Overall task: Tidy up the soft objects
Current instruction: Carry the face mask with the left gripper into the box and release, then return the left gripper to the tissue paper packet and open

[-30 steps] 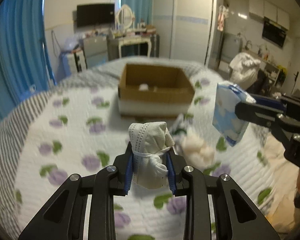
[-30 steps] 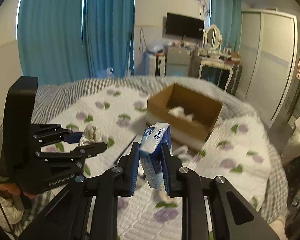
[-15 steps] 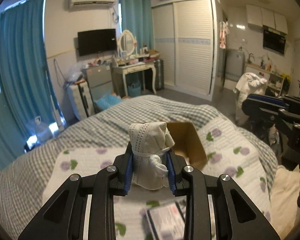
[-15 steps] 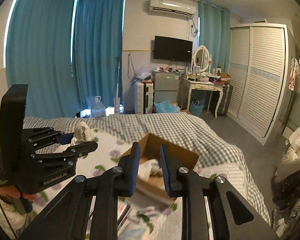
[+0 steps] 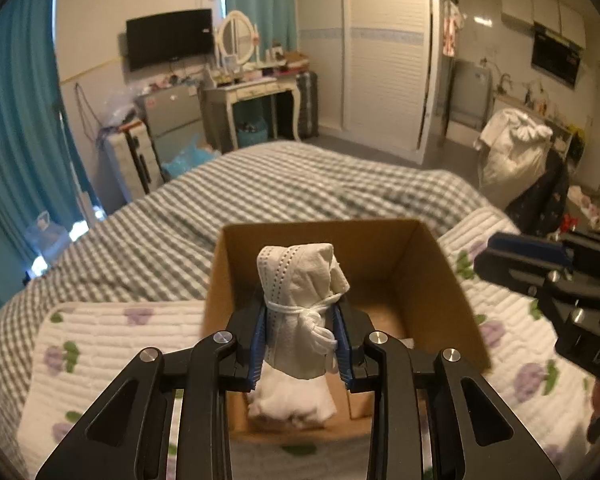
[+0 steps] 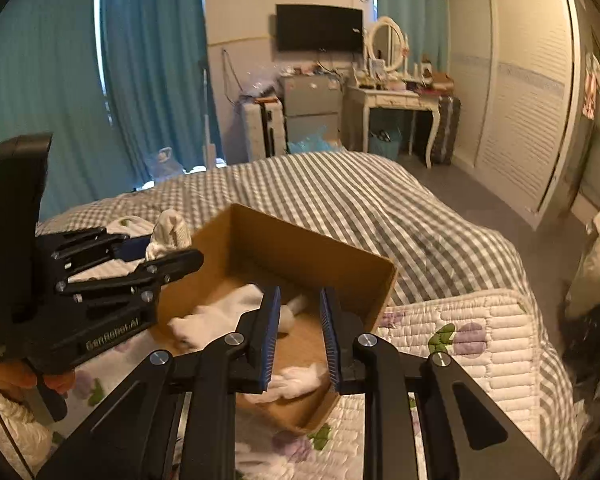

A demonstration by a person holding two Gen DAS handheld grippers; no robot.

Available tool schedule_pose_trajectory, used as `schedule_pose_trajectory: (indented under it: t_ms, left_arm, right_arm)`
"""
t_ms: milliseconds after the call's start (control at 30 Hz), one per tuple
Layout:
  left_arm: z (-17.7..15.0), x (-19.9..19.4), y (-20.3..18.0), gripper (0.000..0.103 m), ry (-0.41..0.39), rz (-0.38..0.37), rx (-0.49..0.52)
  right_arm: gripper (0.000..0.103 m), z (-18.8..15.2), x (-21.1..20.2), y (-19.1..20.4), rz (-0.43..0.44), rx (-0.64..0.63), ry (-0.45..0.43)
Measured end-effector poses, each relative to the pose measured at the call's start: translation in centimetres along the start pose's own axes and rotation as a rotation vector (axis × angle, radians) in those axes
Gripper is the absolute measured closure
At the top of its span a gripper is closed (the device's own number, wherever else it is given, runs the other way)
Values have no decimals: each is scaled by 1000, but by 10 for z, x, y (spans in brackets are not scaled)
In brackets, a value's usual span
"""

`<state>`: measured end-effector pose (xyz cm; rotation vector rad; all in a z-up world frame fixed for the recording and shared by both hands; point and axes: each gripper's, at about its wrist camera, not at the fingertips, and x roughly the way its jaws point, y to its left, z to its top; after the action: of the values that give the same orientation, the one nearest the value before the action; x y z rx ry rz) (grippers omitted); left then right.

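An open cardboard box [image 5: 452, 280] sits on the bed and also shows in the right wrist view [image 6: 300, 252]. My left gripper [image 5: 300, 344] is shut on a bundle of white face masks [image 5: 300, 300] tied with string, held above the box's near edge. In the right wrist view the left gripper [image 6: 160, 256] holds the bundle [image 6: 170, 230] at the box's left side. My right gripper [image 6: 299, 328] is open and empty above the box. White soft items [image 6: 216, 316] lie inside the box.
The bed has a white quilt with purple flowers [image 6: 480, 340] over a grey checked blanket [image 6: 360, 200]. Teal curtains [image 6: 60, 80], a dressing table [image 6: 392, 100] and a white wardrobe [image 6: 520, 100] stand beyond the bed. A white bag [image 5: 508, 148] sits at right.
My right gripper let go of the blue tissue pack and is now open and empty. Both grippers moved forward over the box; my left still holds the mask bundle.
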<state>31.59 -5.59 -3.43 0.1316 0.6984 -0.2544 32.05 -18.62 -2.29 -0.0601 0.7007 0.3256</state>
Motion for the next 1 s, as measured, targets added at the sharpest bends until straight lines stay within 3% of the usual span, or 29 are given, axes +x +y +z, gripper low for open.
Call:
schedule_pose_trajectory:
  t_ms: [67,100,133,200,267,300,333,467,600,700,800,900,1000]
  left_arm:
    - [-5,12,-6,70,8,22,11]
    - [-7,18,-7,61,26,44,15]
    - [-9,21,-8,45,32,52,17]
    - [-12,20,-7,28,12,78,8]
    - [-11,13,-6,27,3,73,-4]
    - [-9,9,-5,27,4,74,-10]
    - [-8,4,-5,27,3,80,-15]
    - [0,-43,-5,26,-45,111,-7]
    - [3,-101,-3,26,-120,127,4]
    - [4,-152,-5,26,-169,135,8]
    - [-2,-195,-5,6,-204,137,-1]
    - [-15,-228,-6,6,-246,162,10]
    - [-31,-239,-10,6,-236,167,17]
  right_arm:
    - [83,-1,11,-6,1,6,8]
    - [82,-2,15,-8,1,8,11]
    - [82,-5,16,-8,-1,10,11]
    - [82,-8,16,-10,-6,13,13]
    - [69,-10,9,-8,-20,13,11]
    - [58,-11,4,-8,-26,12,7]
    - [55,-12,-1,-9,-30,14,1]
    - [54,-8,-41,-5,-58,10,-31]
    - [41,-3,-98,8,-96,-13,-76]
    - [38,0,-145,25,-114,-45,-107]
    - [29,-4,-188,42,-122,-67,-141]
    - [20,-13,-219,58,-110,-80,-156]
    - [19,-29,-234,74,-105,-105,-146]
